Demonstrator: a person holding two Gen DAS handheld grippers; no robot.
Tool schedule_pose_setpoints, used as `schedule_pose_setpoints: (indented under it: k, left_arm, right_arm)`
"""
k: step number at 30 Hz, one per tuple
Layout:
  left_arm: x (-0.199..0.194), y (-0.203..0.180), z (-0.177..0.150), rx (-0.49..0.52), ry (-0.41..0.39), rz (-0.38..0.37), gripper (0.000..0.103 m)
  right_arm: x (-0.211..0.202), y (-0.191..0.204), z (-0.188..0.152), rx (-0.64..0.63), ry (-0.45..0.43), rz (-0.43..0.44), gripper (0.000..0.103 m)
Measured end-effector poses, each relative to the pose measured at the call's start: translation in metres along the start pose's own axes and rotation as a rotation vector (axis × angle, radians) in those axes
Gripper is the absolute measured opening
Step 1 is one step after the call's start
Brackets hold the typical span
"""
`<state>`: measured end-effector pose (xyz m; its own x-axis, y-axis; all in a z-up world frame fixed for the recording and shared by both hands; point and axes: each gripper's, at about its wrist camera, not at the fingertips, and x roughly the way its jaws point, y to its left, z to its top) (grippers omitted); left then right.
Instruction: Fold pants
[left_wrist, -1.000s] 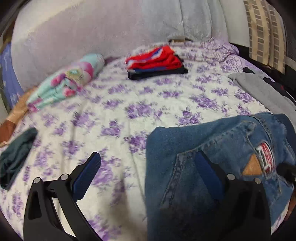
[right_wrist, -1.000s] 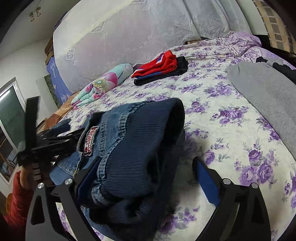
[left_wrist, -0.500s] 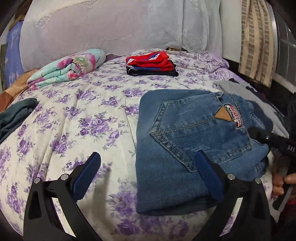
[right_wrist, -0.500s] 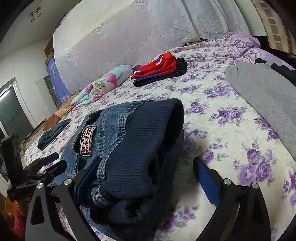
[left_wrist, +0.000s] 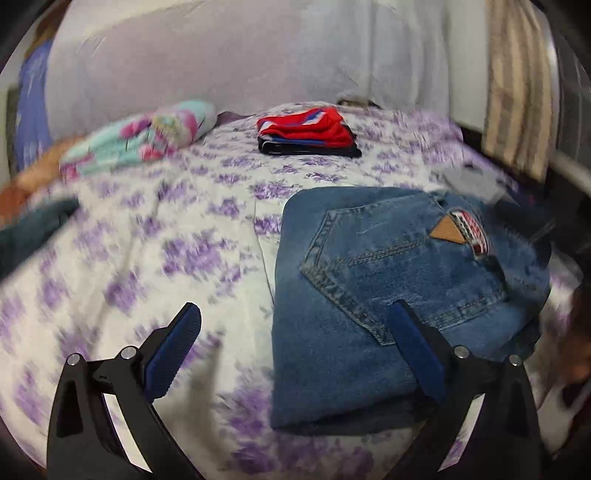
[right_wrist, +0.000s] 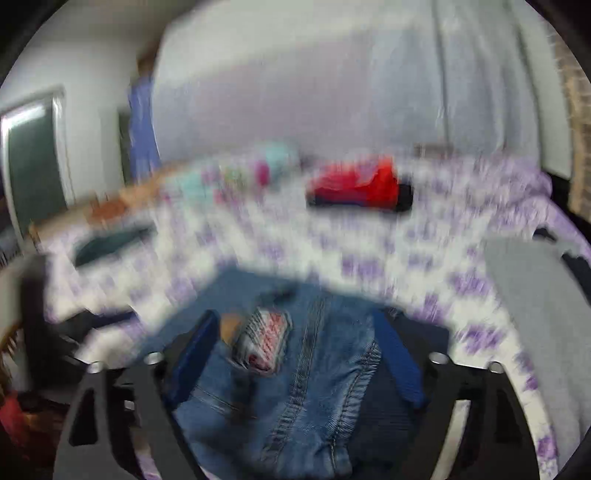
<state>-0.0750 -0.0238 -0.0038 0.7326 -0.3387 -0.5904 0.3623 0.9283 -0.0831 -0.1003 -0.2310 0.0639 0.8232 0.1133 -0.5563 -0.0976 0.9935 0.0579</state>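
Note:
The folded blue jeans (left_wrist: 391, 266) lie flat on the purple-flowered bedsheet (left_wrist: 155, 251), back pocket and brown patch facing up. My left gripper (left_wrist: 291, 332) is open and empty, its right finger above the jeans' near left part. In the blurred right wrist view the jeans (right_wrist: 303, 369) lie between the fingers of my right gripper (right_wrist: 295, 343), which is open with the waistband and red-white label between its jaws.
A red and dark folded clothes stack (left_wrist: 306, 133) and a floral rolled bundle (left_wrist: 147, 136) lie at the far side of the bed. A grey garment (right_wrist: 539, 317) lies at the right. A dark green cloth (left_wrist: 33, 229) lies at the left edge.
Both grippers have pulled back from the jeans. The right wrist view has swung and now faces the jeans from the waistband side, with heavy motion blur.

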Motion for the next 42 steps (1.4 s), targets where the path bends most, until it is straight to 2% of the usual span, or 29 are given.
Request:
schedule_pose_setpoints:
  k: [2,4,5,9,11,12,14,15,18,19,20,21,23,28,31,42]
  left_arm:
    - [0.004,0.007,-0.001,-0.043,0.024,-0.049,0.099]
    - [0.006,0.012,-0.001,-0.063,0.043,-0.086,0.099]
    - [0.008,0.015,-0.002,-0.08,0.055,-0.107,0.099]
    - [0.012,0.022,-0.006,-0.129,0.07,-0.155,0.099]
    - [0.012,0.021,-0.006,-0.127,0.07,-0.15,0.099]
    - [0.011,0.019,-0.006,-0.12,0.067,-0.142,0.099]
    - [0.009,0.016,-0.006,-0.103,0.055,-0.122,0.099]
    - [0.008,0.014,-0.006,-0.093,0.052,-0.117,0.099]
    - [0.004,0.011,-0.007,-0.068,0.035,-0.084,0.099]
    - [0.003,0.01,-0.008,-0.06,0.03,-0.076,0.099]
    - [0.002,0.01,-0.007,-0.06,0.029,-0.075,0.099]
    - [0.003,0.011,-0.007,-0.065,0.029,-0.078,0.099]
    - [0.004,0.015,-0.008,-0.087,0.035,-0.097,0.099]
    - [0.009,0.025,-0.01,-0.155,0.061,-0.17,0.099]
    - [0.008,0.024,-0.012,-0.147,0.051,-0.171,0.099]
    - [0.003,0.02,-0.012,-0.115,0.026,-0.135,0.099]
  right_arm:
    - [0.016,0.001,-0.011,-0.037,0.002,-0.02,0.082]
    - [0.01,0.003,-0.009,-0.027,0.0,-0.024,0.081]
    - [0.005,0.003,-0.009,-0.022,-0.003,-0.027,0.076]
    - [-0.032,0.006,-0.001,0.011,-0.106,0.017,0.074]
    - [-0.039,0.008,-0.001,-0.013,-0.136,-0.03,0.074]
    - [-0.034,0.009,-0.005,-0.038,-0.12,-0.07,0.074]
    - [-0.007,0.002,-0.02,-0.042,-0.017,-0.101,0.076]
    - [-0.001,-0.001,-0.031,-0.043,-0.043,-0.114,0.076]
    - [-0.016,0.005,-0.029,-0.054,-0.069,-0.115,0.076]
    - [-0.021,0.007,-0.028,-0.058,-0.08,-0.106,0.076]
    - [-0.025,0.006,-0.028,-0.056,-0.084,-0.097,0.081]
    - [-0.03,0.002,-0.028,-0.036,-0.08,-0.084,0.09]
    - [-0.036,-0.008,-0.029,0.013,-0.086,-0.053,0.095]
    - [-0.041,-0.052,-0.042,0.241,-0.043,0.028,0.096]
    - [-0.034,-0.069,-0.051,0.345,-0.002,0.054,0.096]
    - [-0.025,-0.087,-0.063,0.484,0.032,0.204,0.096]
